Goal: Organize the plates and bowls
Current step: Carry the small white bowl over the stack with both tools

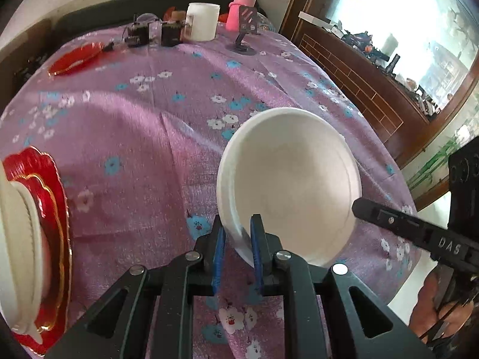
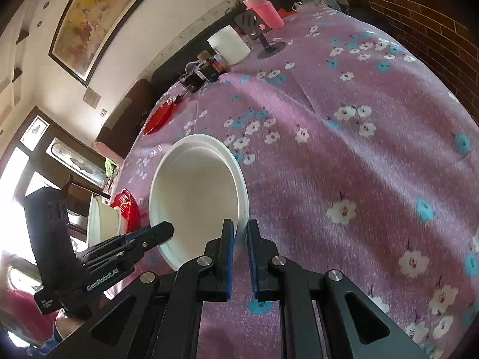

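Both grippers are pinching the same white bowl (image 1: 289, 185) by its rim, so it's a two-handed carry right now. The left gripper (image 1: 238, 249) has its jaws narrow, clamped on the rim at about 7 o'clock of the bowl in its own view, and the right gripper (image 2: 239, 246) has its jaws just as tight on the rim at roughly 5 o'clock in the right wrist view. You can see each tool poking in from the side of the other camera. The bowl is tipped up and looks lifted off the purple flowered cloth on the bench (image 1: 143, 125), though I can't swear its underside is clear. Over at 9 o'clock in the left view sits a red plate (image 1: 58, 209) with a white bowl stack (image 1: 18, 239) on it, which I'd guess is where this one belongs. My tip: keep both hands travelling together so the rim doesn't twist in the pads, level the bowl before it's over the stack, then lower it straight in and let go only once it's seated.
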Available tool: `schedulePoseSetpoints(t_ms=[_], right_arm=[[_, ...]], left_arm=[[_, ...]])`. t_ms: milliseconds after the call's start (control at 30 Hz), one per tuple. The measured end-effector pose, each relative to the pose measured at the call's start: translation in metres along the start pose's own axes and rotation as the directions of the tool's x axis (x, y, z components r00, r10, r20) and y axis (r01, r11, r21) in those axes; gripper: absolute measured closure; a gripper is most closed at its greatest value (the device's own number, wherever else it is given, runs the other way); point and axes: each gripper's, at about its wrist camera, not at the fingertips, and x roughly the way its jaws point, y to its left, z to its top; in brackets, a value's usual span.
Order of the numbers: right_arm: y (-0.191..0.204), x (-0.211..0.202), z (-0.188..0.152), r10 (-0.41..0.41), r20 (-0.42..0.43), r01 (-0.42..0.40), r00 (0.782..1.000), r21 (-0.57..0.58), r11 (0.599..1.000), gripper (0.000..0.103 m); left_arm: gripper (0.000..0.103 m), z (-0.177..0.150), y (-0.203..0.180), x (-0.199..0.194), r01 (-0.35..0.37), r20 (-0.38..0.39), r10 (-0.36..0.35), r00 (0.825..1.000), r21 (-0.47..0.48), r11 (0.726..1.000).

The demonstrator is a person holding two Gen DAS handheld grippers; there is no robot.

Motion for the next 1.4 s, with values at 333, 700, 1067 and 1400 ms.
schedulePoseSetpoints(t_ms=[333,700,1067,1400], right_arm=[[0.002,-0.001,0.007,-0.07,0.045,0.072,0.997,-0.046,0.996,0.091],[0.006,0.013,0.015,-0.087,0.032,0.089,0.996,-0.06,0.994,0.09],[0.016,0.02,0.013,-0.134,0.053,0.139,0.99,-0.095,0.986,0.09],[0.018,0.018,0.012,-0.125,0.058,0.129,0.99,-0.083,0.988,0.092]], left_arm=[[0.075,0.004,-0.007,0.001,-0.063,0.073,0.059,0.996,0.064,0.996],[0.068,0.006,-0.008,0.014,-0.136,0.096,0.127,0.987,0.098,0.986],[0.069,0.004,-0.008,0.019,-0.15,0.103,0.138,0.985,0.118,0.982],[0.082,0.003,-0.005,0.014,-0.135,0.122,0.121,0.985,0.119,0.984]])
